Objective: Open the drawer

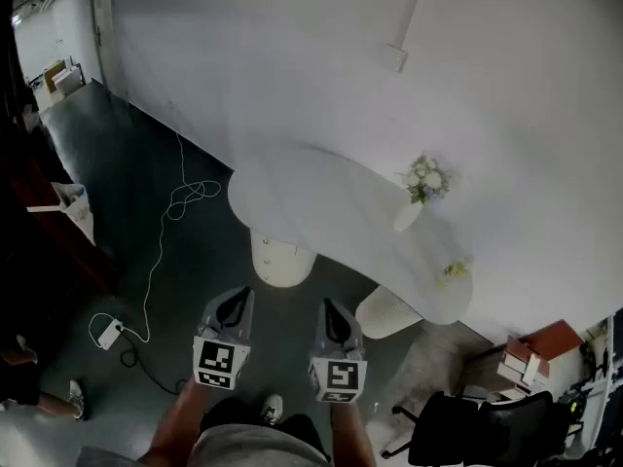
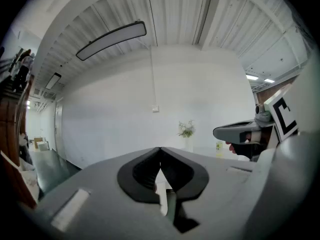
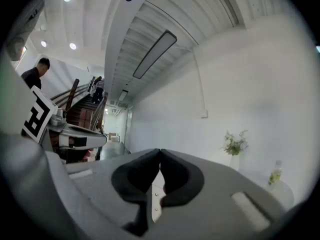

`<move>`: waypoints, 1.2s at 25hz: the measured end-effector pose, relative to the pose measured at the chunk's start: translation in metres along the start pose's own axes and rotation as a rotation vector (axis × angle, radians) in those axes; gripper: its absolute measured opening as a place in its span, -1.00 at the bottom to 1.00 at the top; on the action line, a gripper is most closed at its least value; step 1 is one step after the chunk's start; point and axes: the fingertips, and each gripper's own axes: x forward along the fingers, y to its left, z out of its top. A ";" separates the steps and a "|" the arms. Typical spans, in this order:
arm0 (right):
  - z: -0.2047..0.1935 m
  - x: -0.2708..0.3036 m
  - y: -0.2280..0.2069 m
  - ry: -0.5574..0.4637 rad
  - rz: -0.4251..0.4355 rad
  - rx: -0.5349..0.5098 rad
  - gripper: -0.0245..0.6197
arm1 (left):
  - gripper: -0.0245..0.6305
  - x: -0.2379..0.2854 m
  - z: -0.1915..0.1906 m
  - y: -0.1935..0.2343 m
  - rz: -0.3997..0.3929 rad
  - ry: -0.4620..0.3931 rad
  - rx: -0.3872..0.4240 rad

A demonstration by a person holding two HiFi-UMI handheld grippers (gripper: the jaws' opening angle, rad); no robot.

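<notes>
No drawer shows plainly in any view. My left gripper [image 1: 234, 305] and right gripper [image 1: 337, 315] hang side by side over the dark floor, a little short of the white table [image 1: 321, 212]. Both point level toward the table and the white wall. In the left gripper view the left gripper [image 2: 160, 152] has its dark jaws closed tip to tip with nothing between them. The right gripper [image 3: 160, 153] looks the same in its own view: shut and empty. Each gripper appears at the edge of the other's view, the right gripper [image 2: 245, 132] and the left gripper [image 3: 75, 133].
On the table stand a vase of flowers [image 1: 424, 181] and a small bottle [image 1: 455, 270]. Two white pedestals [image 1: 280, 259] carry the table. A white cable [image 1: 165, 232] runs across the floor at left. A black office chair [image 1: 487, 428] and stacked boxes [image 1: 531, 356] sit at lower right.
</notes>
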 end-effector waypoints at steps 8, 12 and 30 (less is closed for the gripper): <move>-0.005 0.000 -0.004 -0.003 0.010 0.001 -0.91 | -0.90 -0.001 -0.003 -0.002 0.014 0.000 0.003; -0.008 0.004 -0.003 0.004 0.024 -0.003 -0.91 | -0.90 -0.001 -0.006 -0.003 0.023 0.004 0.000; -0.027 0.083 0.023 0.048 -0.004 -0.002 -0.91 | -0.90 0.048 -0.036 0.067 -0.017 0.027 -0.039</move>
